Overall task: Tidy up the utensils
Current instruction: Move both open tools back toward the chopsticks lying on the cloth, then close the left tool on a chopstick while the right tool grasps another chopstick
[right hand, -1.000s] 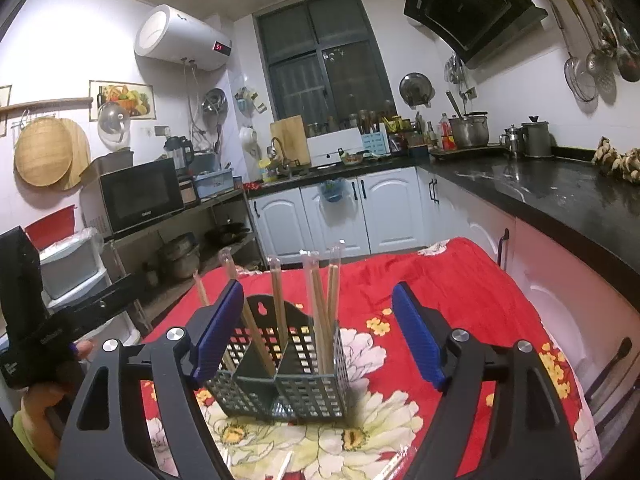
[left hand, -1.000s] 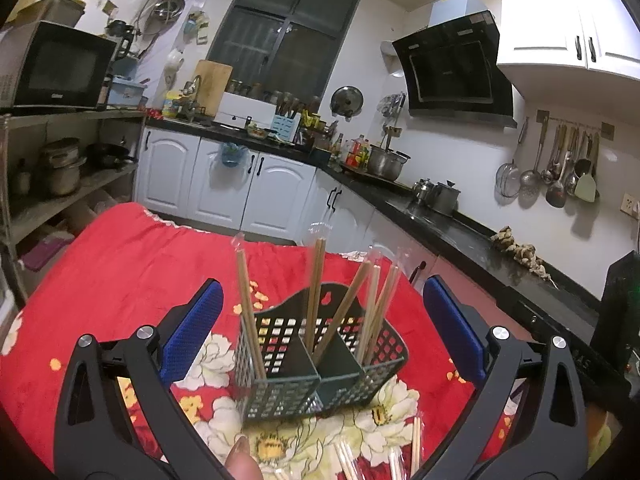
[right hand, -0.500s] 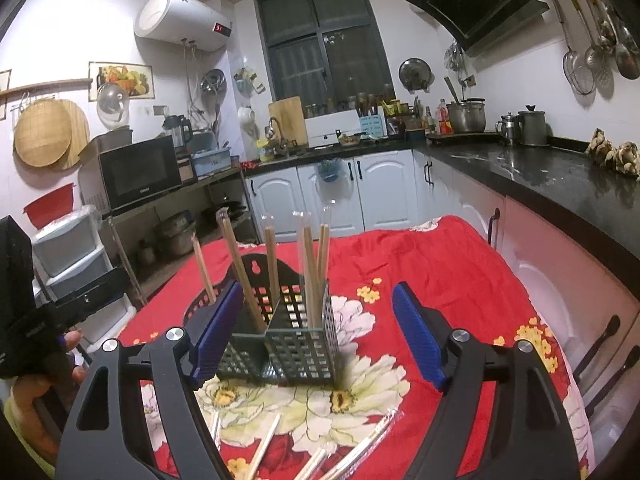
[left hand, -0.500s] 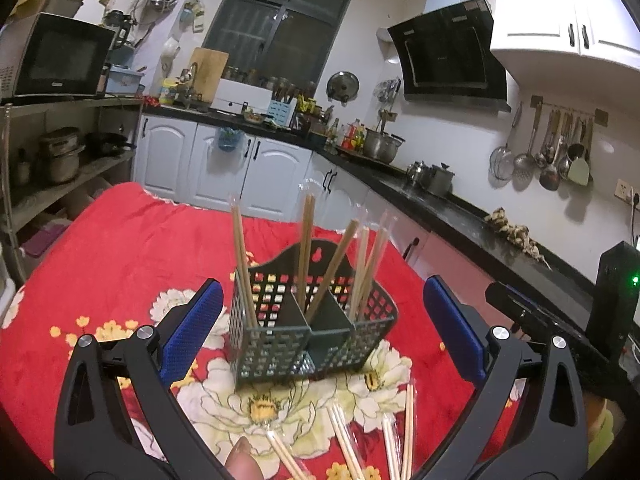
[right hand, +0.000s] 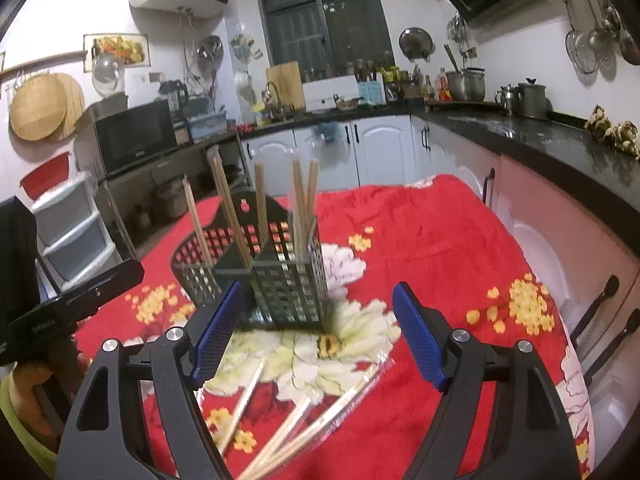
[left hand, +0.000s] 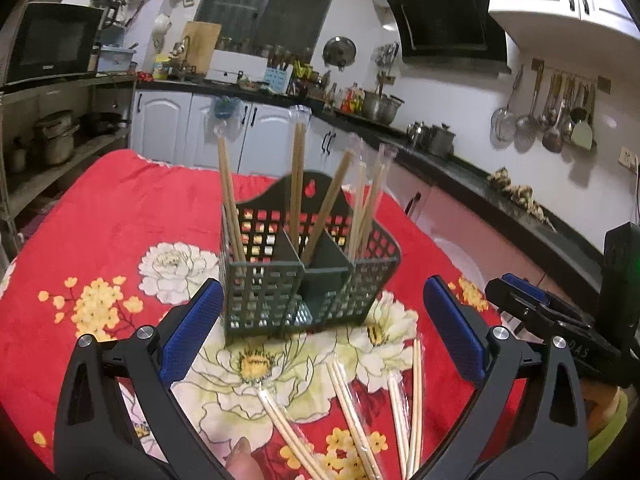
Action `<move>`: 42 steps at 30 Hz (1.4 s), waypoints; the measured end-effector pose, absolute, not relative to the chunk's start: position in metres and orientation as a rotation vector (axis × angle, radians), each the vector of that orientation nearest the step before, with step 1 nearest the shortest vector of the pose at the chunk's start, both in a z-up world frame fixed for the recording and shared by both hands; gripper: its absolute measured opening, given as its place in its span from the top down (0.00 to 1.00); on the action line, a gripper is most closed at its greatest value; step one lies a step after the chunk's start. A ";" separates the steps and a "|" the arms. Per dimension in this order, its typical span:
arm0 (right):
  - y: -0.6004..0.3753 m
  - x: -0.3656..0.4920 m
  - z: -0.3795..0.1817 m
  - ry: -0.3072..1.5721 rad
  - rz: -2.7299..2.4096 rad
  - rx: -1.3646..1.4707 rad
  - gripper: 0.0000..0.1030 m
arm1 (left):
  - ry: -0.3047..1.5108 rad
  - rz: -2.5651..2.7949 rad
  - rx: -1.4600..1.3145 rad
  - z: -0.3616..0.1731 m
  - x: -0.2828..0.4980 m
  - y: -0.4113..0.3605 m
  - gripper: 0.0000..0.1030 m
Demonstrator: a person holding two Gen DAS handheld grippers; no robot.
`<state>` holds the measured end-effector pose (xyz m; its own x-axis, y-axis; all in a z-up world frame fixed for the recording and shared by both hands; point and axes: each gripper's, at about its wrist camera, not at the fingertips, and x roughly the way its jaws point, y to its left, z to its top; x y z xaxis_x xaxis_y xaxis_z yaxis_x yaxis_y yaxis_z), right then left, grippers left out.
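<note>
A dark green slotted caddy (left hand: 304, 280) (right hand: 280, 280) with three compartments stands on the red flowered tablecloth (left hand: 100, 232) (right hand: 432, 248). Several wrapped pairs of chopsticks stand upright in it (left hand: 297, 184) (right hand: 262, 200). More wrapped chopsticks lie flat on the cloth in front of it (left hand: 352, 408) (right hand: 312, 420). My left gripper (left hand: 320, 340) hovers open just short of the caddy, nothing between its blue pads. My right gripper (right hand: 318, 336) is open too, with the caddy's corner beyond its fingers. In the left wrist view the right gripper (left hand: 540, 316) shows at the right edge.
The table ends at the right near a pink cabinet front (right hand: 560, 220) under a black counter (right hand: 540, 140). White cupboards (left hand: 168, 128) stand behind. A shelf with a microwave (right hand: 132, 140) and plastic drawers (right hand: 68, 232) is at the left. A finger (left hand: 240, 460) shows at the bottom.
Both grippers sank and tilted downward toward the table. The caddy rose in both views, and the loose chopsticks on the cloth came into sight. Both stayed open.
</note>
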<state>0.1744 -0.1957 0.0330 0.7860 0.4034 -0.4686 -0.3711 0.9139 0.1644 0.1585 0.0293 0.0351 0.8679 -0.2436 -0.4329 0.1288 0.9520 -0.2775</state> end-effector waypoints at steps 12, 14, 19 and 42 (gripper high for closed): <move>-0.201 0.198 -0.009 0.694 0.386 -0.001 0.28 | 0.614 -0.210 -0.166 0.001 0.180 0.000 0.10; -0.203 0.206 -0.018 0.729 0.379 0.002 0.28 | 0.657 -0.208 -0.144 -0.008 0.188 -0.005 0.10; -0.208 0.230 -0.042 0.848 0.369 0.031 0.40 | 0.759 -0.236 -0.124 -0.030 0.204 -0.013 0.10; -0.209 0.262 -0.081 0.964 0.366 0.106 0.87 | 0.930 -0.336 -0.112 -0.077 0.245 -0.032 0.87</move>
